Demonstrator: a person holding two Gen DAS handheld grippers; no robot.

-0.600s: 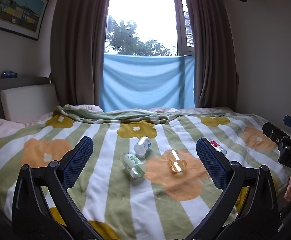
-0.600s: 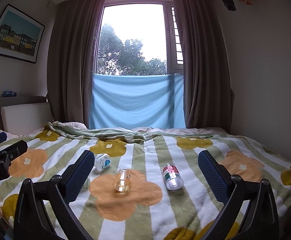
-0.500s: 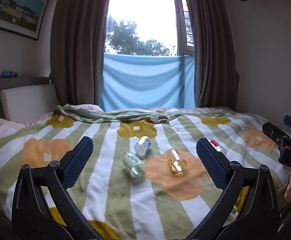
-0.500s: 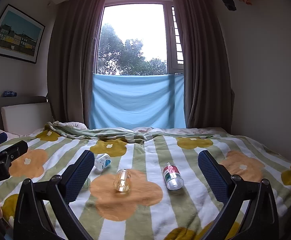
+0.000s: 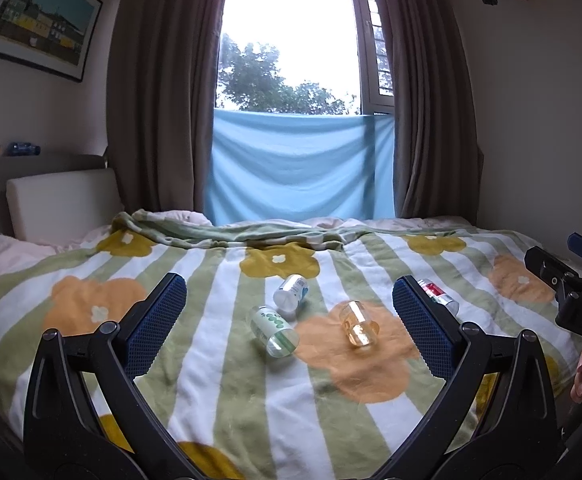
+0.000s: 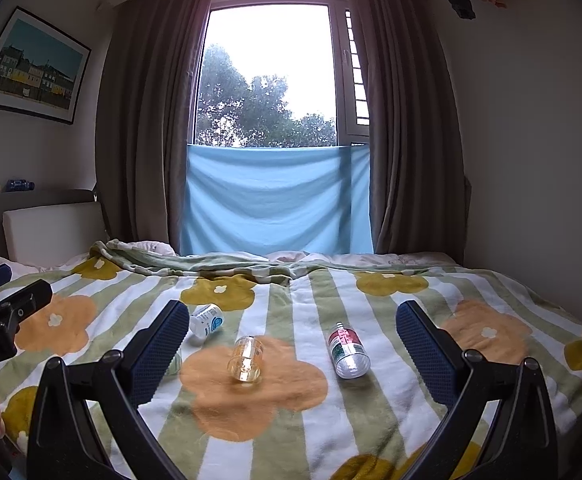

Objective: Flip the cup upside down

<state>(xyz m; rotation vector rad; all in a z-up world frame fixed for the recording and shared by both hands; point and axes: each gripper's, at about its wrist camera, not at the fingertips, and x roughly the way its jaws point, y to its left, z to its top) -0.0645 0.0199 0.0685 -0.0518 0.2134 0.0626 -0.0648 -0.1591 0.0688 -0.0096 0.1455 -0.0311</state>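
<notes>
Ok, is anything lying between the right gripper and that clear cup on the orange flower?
Nothing visible does. The clear cup lies on its side on the blanket, straight ahead of the open right gripper. The red-labelled bottle lies to its right and the blue-labelled bottle to its left, both apart from it.

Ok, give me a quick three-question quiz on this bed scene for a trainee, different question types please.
1. True or false: the clear cup stands upright on the blanket.
2. Multiple choice: what patch does the clear cup lie on? A) white stripe B) orange flower C) the pillow
3. Fill in: the fingers of the left gripper and the right gripper are both ____ and hold nothing.

Key: 1 false, it lies on its side, like the red-labelled cup, the blue-labelled cup and the green-dotted cup. 2 B. 3 open.
</notes>
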